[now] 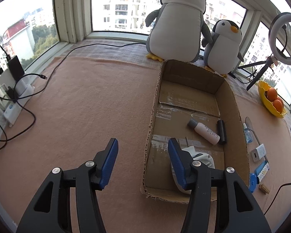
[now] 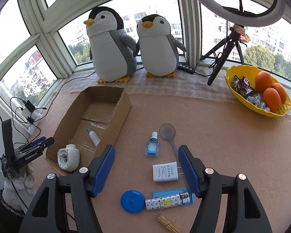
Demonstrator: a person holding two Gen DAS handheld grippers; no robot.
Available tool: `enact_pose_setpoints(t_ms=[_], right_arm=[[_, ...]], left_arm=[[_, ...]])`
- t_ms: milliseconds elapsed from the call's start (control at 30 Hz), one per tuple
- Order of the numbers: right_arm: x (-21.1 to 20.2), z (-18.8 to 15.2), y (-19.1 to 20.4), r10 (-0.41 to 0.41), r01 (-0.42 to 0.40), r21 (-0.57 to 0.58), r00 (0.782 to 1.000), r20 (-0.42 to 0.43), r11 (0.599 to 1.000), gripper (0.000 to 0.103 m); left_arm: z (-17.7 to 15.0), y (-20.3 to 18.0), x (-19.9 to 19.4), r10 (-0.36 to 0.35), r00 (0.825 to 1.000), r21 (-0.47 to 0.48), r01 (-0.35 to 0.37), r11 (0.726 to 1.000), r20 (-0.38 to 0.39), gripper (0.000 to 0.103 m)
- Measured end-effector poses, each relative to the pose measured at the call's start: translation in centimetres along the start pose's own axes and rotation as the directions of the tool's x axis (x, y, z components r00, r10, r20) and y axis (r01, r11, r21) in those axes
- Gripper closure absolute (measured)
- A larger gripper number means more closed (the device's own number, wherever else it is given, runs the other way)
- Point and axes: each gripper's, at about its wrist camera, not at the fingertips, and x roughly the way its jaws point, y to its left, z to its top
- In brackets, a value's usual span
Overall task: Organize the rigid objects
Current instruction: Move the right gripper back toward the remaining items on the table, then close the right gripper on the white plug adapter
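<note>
— Where do your two grippers stand?

— My left gripper (image 1: pixel 143 162) is over the near left corner of the cardboard box (image 1: pixel 240 120), jaws parted about halfway with nothing pressed between the blue pads (image 1: pixel 109 163). The right-hand pad sits in front of a white plug-in device (image 1: pixel 201 156) that lies on the box floor; whether it touches it I cannot tell. From my right wrist view the same gripper (image 2: pixel 35 145) shows small at the box's near end, held by a gloved hand (image 2: pixel 19 184).

— And the right one?

— My right gripper (image 2: pixel 145 168) is also about half open and grips nothing. Between its fingers (image 2: pixel 188 169), on the pink cloth (image 2: pixel 213 136), I see a white charger (image 2: pixel 165 171) with its prongs pointing towards the right finger.

— What else waits outside the box?

— Beyond the charger a small blue bottle (image 2: pixel 152 147) and a grey translucent spoon (image 2: pixel 167 133); nearer me a blue round tape measure (image 2: pixel 132 201), a patterned lighter (image 2: pixel 166 201) lying on a blue case (image 2: pixel 161 193), and a wooden clothes peg (image 2: pixel 167 225).

— And inside?

— The plug-in device (image 2: pixel 67 158), a pale bottle with a grey cap (image 1: pixel 203 131), and a black cylinder (image 1: pixel 222 132) just beside it.

— The surroundings?

— Two plush penguins (image 2: pixel 114 46) by the window, and a yellow bowl (image 2: pixel 232 85) of oranges and sweets to the right.
</note>
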Motion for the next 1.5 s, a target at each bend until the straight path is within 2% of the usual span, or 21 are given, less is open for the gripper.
enact_pose_setpoints(t_ms=[267,567,933,1133,1333,1500], right_arm=[[2.4,-1.4,-2.9,-0.007,0.008,0.011,0.997,-0.081,1.000,0.039],[4.9,-3.4,-1.9,0.019,-0.026,-0.042,0.987,-0.159,0.999,0.039],[8.1,-3.6,-0.1,-0.046,0.018,-0.135,0.977,-0.210,0.991,0.040],[9.0,-4.1,1.1,-0.135,0.087,-0.223,0.969,-0.208,0.971,0.045],[9.1,-4.0,1.2,-0.186,0.131,-0.259,0.962,-0.202,0.957,0.061],[9.0,-4.0,1.1,-0.185,0.126,-0.274,0.962,-0.203,0.953,0.062]], left_arm=[[-0.1,-0.3,-1.2,0.004,1.000,0.001,-0.004,1.000,0.015,0.050],[-0.6,-0.3,-1.3,0.017,1.000,-0.011,-0.017,1.000,0.006,0.050],[-0.8,0.3,-1.5,0.029,1.000,-0.037,-0.029,0.999,0.007,0.050],[-0.9,0.5,-1.5,0.031,0.999,-0.047,-0.031,0.998,0.008,0.050],[-1.0,0.3,-1.6,0.024,1.000,-0.046,-0.023,0.999,0.008,0.050],[-1.1,0.4,-1.6,0.017,1.000,-0.047,-0.017,0.999,0.008,0.050]])
